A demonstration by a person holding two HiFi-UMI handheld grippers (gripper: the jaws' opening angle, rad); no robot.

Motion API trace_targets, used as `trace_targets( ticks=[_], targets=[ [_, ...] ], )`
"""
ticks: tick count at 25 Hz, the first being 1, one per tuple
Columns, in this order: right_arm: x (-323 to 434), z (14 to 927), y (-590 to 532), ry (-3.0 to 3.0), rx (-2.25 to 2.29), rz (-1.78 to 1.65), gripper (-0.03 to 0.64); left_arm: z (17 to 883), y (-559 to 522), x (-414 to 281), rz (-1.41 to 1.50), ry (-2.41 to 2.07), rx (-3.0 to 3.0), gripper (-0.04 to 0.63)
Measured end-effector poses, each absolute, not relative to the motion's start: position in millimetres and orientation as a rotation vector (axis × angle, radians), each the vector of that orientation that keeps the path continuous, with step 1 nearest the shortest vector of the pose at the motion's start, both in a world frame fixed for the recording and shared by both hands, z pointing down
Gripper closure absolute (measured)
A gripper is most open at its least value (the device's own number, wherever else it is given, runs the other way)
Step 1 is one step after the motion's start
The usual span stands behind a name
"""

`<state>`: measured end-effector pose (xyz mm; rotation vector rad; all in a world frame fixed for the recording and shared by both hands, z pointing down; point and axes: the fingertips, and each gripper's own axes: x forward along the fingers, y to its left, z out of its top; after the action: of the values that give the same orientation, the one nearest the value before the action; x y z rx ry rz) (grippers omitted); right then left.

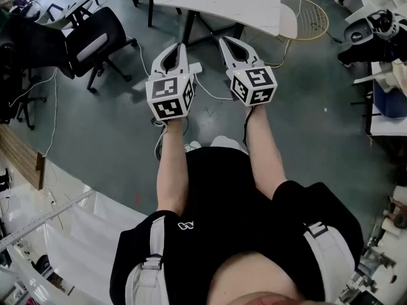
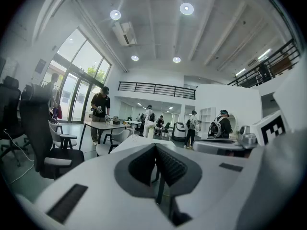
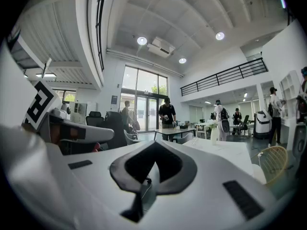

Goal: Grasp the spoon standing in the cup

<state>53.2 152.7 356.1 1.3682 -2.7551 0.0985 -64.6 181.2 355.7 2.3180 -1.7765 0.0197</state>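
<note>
**While no spoon is in sight, both tongs wait shut**

Though the job is to take a spoon out of a cup, neither spoon nor cup shows in any view, so I cannot say where they stand. The person stands on the grey floor (image 1: pixel 114 126) with both arms held out in front. The left gripper (image 1: pixel 182 47) and right gripper (image 1: pixel 224 41) sit side by side, near each other but apart, pointing toward a white table (image 1: pixel 241 5). A black chair (image 1: pixel 95 40) stands off to the left.

Each gripper's own view shows its jaws brought together at the tips with nothing between them. Both are closed and empty.

As for the spoon, I would expect it to be light and stiff, with a smooth, narrow handle that could slip or turn between the pads. The sensible hold is probably on the handle, above the cup's rim, with the pads on its flat faces. The cup may be light too. A sideways nudge from a jaw, or a crooked pull on the spoon, could tip it. The jaws must open before any of that.
</note>
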Motion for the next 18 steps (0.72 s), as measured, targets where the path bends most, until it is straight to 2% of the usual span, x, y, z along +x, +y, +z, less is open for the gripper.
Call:
trace_targets(
  ticks=[18],
  targets=[
    [60.0,362.7,161.6,-2.838,1.407,0.266,0.614,370.7,190.0,-64.8,0.017,-1.762,2.285,0.581]
  ],
)
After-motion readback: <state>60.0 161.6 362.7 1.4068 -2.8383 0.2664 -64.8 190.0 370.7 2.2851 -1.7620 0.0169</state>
